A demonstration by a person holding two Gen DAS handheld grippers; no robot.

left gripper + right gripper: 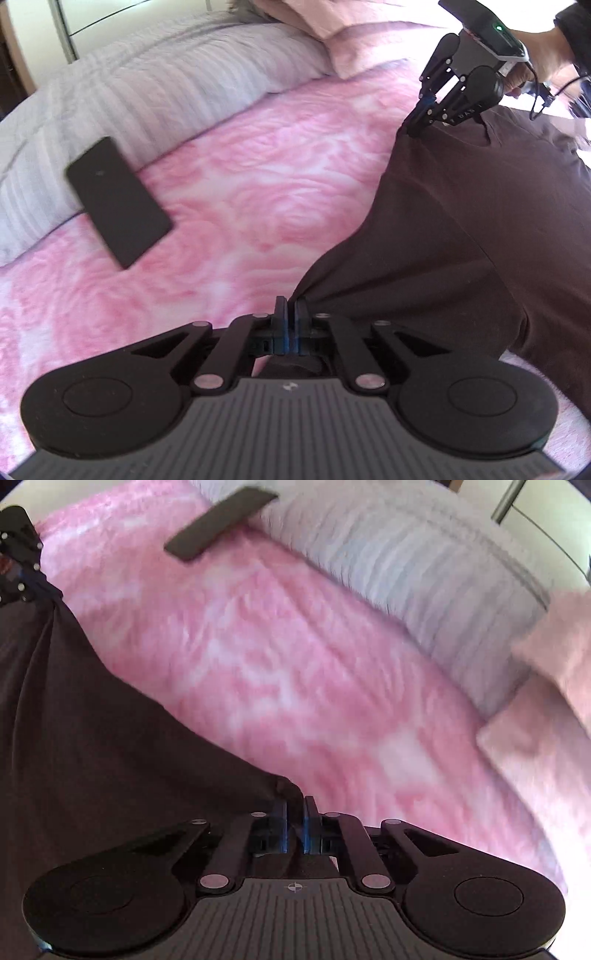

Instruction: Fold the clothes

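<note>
- Pinching one corner of the dark brown shirt (461,229) between the left fingers (291,314), pressed together on the cloth.
- Pinching another corner between the right fingers (295,808), likewise clamped on fabric.
- Hanging taut between both pairs of fingers, low over the pink bed (240,192).
- Likely light, soft, limp; best gripped at corners or hems, never mid-panel.

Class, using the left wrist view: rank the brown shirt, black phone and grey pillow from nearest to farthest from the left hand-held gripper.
1. Brown shirt, pinched in the left hand-held gripper, on the right.
2. Black phone, left, on the pink blanket.
3. Grey pillow, behind the phone.
</note>
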